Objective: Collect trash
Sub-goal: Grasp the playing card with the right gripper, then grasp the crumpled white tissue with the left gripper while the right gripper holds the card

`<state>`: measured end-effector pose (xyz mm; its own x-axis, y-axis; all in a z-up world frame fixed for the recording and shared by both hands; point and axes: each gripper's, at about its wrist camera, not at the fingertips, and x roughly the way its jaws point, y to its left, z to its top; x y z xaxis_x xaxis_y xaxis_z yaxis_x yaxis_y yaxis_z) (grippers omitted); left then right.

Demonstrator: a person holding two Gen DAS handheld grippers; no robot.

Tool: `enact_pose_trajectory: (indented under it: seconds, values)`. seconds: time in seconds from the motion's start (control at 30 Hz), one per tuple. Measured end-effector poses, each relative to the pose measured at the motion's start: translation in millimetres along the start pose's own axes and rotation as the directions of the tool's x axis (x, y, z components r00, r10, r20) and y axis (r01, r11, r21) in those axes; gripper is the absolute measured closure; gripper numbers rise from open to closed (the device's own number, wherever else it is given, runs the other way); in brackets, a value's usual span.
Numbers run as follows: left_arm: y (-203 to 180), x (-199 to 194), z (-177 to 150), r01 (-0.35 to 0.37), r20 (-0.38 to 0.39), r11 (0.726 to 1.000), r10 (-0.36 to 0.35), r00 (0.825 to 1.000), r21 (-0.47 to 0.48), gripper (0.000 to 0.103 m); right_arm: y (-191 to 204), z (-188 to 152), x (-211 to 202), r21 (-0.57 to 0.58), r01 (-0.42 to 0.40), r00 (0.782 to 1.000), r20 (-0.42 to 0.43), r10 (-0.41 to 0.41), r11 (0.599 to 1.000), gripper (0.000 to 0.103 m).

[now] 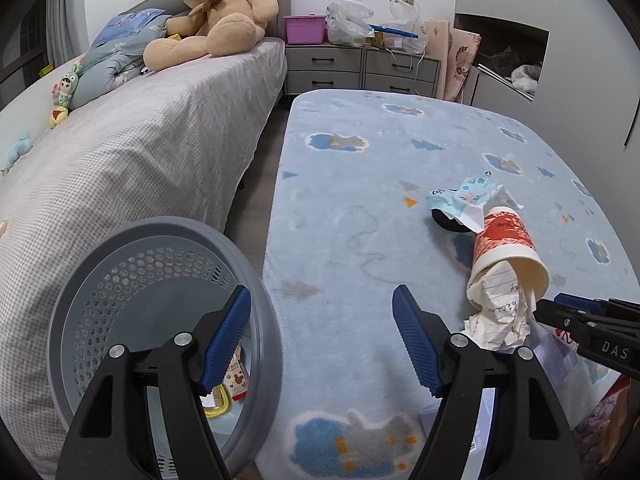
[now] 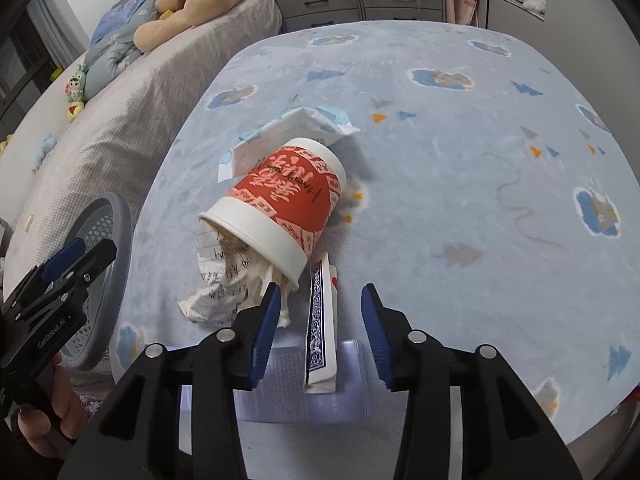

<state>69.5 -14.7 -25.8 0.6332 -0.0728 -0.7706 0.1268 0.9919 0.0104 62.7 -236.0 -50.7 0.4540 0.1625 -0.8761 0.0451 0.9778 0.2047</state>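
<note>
Trash lies on a pale blue patterned rug (image 2: pixel 460 152) beside a bed (image 1: pixel 132 148). A red and white paper cup (image 2: pixel 280 208) rests on its side at frame centre in the right wrist view, crumpled lined paper (image 2: pixel 224 276) spilling from its mouth toward the lower left. A torn blue and white wrapper (image 2: pixel 288 128) sits just behind it. A playing-card box (image 2: pixel 320 324) lies between the fingers of the right claw (image 2: pixel 320 332), whose jaws stand spread, not touching it. The left claw (image 1: pixel 324 340) is spread wide over bare rug, with a grey perforated basket (image 1: pixel 160 280) at lower left holding a few scraps.
</note>
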Motion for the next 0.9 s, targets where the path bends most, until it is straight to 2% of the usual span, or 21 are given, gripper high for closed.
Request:
enact_pose_trajectory:
  seconds: [0.2, 0.27, 0.37, 0.63, 0.9]
  values:
    - [-3.7, 0.3, 1.5, 0.019, 0.0, 1.0, -0.019, 1.0, 0.003, 0.033, 3.7, -1.9, 8.5, -0.039, 0.01, 0.999, -0.051, -0.012, 0.999, 0.062]
    - [-5.9, 0.3, 1.8, 0.031, -0.001, 0.999, -0.031, 1.0, 0.008, 0.033, 3.2, -1.3, 11.7, -0.045, 0.012, 0.998, -0.061, -0.015, 0.999, 0.075]
    - [-10.3, -0.3, 2.1, 0.052, -0.004, 0.998, -0.052, 0.999, 0.021, 0.033, 0.1, -0.6, 11.8, -0.035, 0.01, 0.998, -0.058, -0.012, 0.999, 0.087]
    - [-21.2, 1.4, 1.7, 0.129, -0.023, 0.99, -0.128, 0.992, 0.049, 0.033, -6.8, -0.9, 0.7, -0.016, 0.011, 1.0, -0.021, -0.011, 1.0, 0.087]
    - [-40.4, 4.1, -2.0, 0.22, -0.056, 0.971, -0.215, 0.975, 0.093, 0.033, -25.4, -10.1, -22.1, 0.04, -0.013, 1.0, 0.029, 0.012, 0.999, 0.087]
